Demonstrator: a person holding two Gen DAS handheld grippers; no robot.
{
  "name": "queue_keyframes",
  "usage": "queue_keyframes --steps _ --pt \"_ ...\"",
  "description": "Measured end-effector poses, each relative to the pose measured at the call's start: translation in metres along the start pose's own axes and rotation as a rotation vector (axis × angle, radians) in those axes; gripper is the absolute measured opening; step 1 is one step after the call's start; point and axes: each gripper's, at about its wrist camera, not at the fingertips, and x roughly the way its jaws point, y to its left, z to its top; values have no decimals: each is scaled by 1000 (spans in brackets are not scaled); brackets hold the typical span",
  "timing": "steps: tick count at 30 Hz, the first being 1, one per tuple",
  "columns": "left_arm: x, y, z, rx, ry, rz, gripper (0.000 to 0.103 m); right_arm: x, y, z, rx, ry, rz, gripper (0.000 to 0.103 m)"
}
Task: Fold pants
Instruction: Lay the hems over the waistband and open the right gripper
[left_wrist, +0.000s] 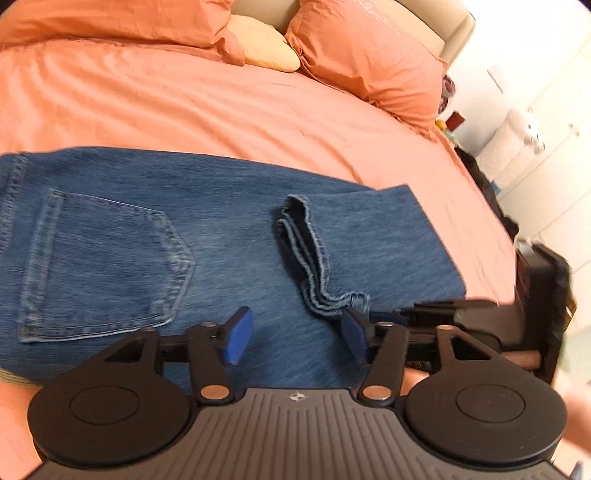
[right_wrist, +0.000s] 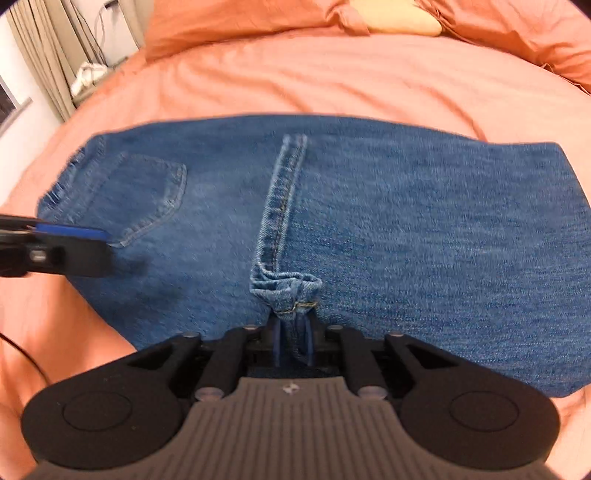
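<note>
Right gripper (right_wrist: 293, 341) clamped on the bunched leg hems (right_wrist: 286, 291) of the jeans (right_wrist: 424, 236), which lie on the orange bedspread (right_wrist: 295, 77) ahead of its fingers. Hem band runs straight away from the fingertips. Left gripper (left_wrist: 297, 338) hovers with fingers apart over denim, hems just beyond its right pad (left_wrist: 354, 334); back pocket (left_wrist: 107, 262) lies forward-left.

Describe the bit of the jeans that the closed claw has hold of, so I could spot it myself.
Start at the salmon-coloured bed, where blue jeans lie folded flat. A stitched hem strip runs across their middle toward the camera. Its near end, bunched into a little knot of layered hems, sits pinched in the right claw; unlike the flat back pocket nearby, it is thick and crumpled.
</note>
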Motion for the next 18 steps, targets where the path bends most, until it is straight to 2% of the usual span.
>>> queue_keyframes --steps 7,10,17,18 --pt "38 1 17 -149 -15 -42 72 -40 -25 -14 15 -182 39 42" --pt "59 3 26 -220 -15 -54 72 -51 -47 -24 68 -252 48 46" --pt "105 8 46 -335 -3 -13 72 -54 -106 -50 156 -407 -133 47" --pt "109 8 48 -342 -1 -10 69 -55 -115 -55 166 -423 -154 47"
